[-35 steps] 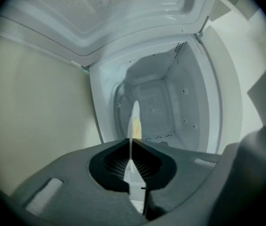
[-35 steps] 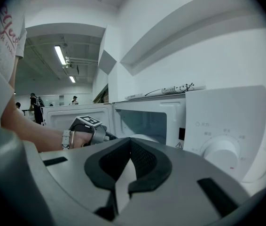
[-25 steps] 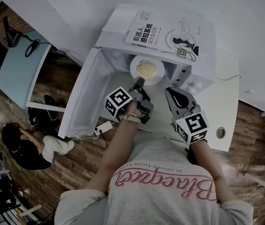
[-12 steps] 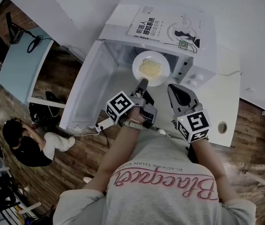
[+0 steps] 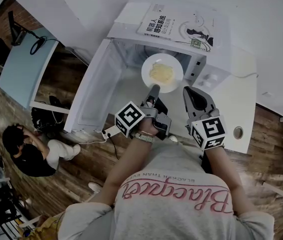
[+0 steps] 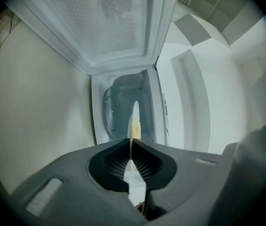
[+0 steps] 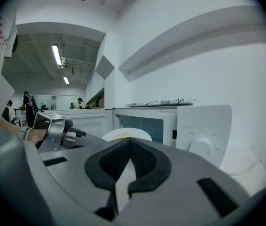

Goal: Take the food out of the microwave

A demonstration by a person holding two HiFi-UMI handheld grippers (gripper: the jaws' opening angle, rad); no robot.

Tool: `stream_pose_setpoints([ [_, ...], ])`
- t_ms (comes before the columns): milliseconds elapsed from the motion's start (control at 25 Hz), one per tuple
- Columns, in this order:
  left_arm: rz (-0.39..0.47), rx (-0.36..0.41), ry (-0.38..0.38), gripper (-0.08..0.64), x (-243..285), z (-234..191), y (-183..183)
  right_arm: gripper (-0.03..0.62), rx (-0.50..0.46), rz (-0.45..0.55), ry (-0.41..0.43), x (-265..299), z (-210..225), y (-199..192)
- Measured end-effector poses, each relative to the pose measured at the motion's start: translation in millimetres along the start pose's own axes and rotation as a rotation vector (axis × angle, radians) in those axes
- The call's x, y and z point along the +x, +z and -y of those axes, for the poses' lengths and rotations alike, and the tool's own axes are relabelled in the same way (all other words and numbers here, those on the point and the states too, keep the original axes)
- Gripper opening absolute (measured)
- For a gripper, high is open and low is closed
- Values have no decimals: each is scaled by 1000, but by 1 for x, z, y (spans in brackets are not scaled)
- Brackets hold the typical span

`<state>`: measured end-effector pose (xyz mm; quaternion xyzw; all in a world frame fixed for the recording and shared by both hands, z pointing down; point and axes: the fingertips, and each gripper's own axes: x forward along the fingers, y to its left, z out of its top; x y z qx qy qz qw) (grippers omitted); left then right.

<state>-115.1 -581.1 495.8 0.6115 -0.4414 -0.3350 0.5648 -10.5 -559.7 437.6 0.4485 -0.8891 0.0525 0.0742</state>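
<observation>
Left tool [image 5: 154,88] clamps the plate [image 5: 177,81] rim, pointing level; right tool [image 5: 189,90] closed beside it.

Microwave [image 5: 206,76] white. Plate [image 5: 149,64] white; food [image 5: 161,73] pale yellow. Book cover [image 5: 181,26] white, black lettering. Left gripper [image 5: 154,88] grey, its cube [image 5: 130,119] black-and-white squares. Floor [image 5: 76,184] brown wood grain.
</observation>
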Motion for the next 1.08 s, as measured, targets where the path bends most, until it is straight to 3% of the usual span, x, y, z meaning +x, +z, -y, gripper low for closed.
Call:
stream_pose_setpoints([
  [1080,-13,-20,-19,17,-15,1,-7,8,-18,16,3,-11,-12,3],
])
